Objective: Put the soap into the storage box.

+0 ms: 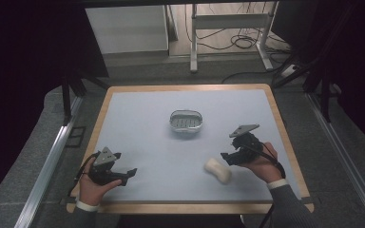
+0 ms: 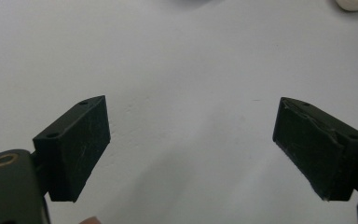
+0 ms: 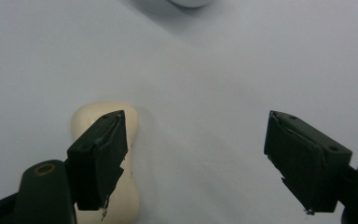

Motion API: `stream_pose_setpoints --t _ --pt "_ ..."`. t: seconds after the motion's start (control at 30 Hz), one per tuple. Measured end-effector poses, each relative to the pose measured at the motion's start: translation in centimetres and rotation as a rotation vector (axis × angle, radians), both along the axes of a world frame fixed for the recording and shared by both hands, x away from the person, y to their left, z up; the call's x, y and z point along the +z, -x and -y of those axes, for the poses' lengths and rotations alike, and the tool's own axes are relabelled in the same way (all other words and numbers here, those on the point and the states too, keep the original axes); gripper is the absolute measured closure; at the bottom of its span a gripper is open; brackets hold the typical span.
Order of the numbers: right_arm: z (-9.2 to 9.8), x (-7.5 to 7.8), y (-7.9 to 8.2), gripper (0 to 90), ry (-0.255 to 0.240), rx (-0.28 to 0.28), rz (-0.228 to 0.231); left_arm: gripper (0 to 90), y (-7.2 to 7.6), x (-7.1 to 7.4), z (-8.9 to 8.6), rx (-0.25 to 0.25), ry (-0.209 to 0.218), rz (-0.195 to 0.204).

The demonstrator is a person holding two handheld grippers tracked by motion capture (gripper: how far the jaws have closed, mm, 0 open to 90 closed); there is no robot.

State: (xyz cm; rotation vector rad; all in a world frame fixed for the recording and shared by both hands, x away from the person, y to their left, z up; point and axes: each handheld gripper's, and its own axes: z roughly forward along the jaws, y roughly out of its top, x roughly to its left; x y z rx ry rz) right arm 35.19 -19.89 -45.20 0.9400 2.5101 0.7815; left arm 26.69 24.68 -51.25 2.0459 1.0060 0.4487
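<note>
**Soap bar waits beside the open right tongs**

The right tongs (image 1: 225, 157) hover low over the desk (image 1: 138, 118) with their jaws spread wide and nothing between them. The soap bar (image 1: 218, 170), a cream, waisted lump shaped a little like a peanut, lies flat on the pale surface just beside and slightly nearer the person than these tongs. In the right gripper view the soap bar (image 3: 121, 196) sits partly behind the left-hand jaw, off the midline, so the tongs would need to shift sideways before closing on it.

The bar looks solid, smooth and fairly light. It will likely be stiff but slippery, and its rounded ends offer poor purchase. The narrow waist is probably the best place to grip, jaws across the short width, squeezing gently.

The left tongs (image 1: 129, 174) rest well apart from the soap, jaws also wide and empty over bare desk. A small oval soap dish (image 1: 186, 120) with a slotted floor stands ahead of both tongs, near the middle.

No brand, label or writing can be read on the bar or the dish.
</note>
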Motion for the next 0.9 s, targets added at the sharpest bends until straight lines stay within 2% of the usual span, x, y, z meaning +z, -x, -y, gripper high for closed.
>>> stream_pose_setpoints --t 0.13,0.17,0.4,0.9 --pt "-0.5 -0.3 0.1 20.9 0.014 0.014 -0.019 11.5 0.0 0.0 0.0 0.0 -0.001 -0.001" --pt "-0.8 -0.4 0.2 21.0 0.014 0.02 -0.038 11.5 0.0 0.0 0.0 0.0 -0.001 -0.003" --pt "-1.9 -0.8 0.7 21.3 0.046 0.044 -0.065 11.5 0.0 0.0 0.0 -0.002 -0.003 -0.004" --pt "-2.4 -2.5 0.8 21.1 0.11 0.043 -0.14 11.5 0.0 -0.1 0.1 -0.006 -0.011 -0.005"
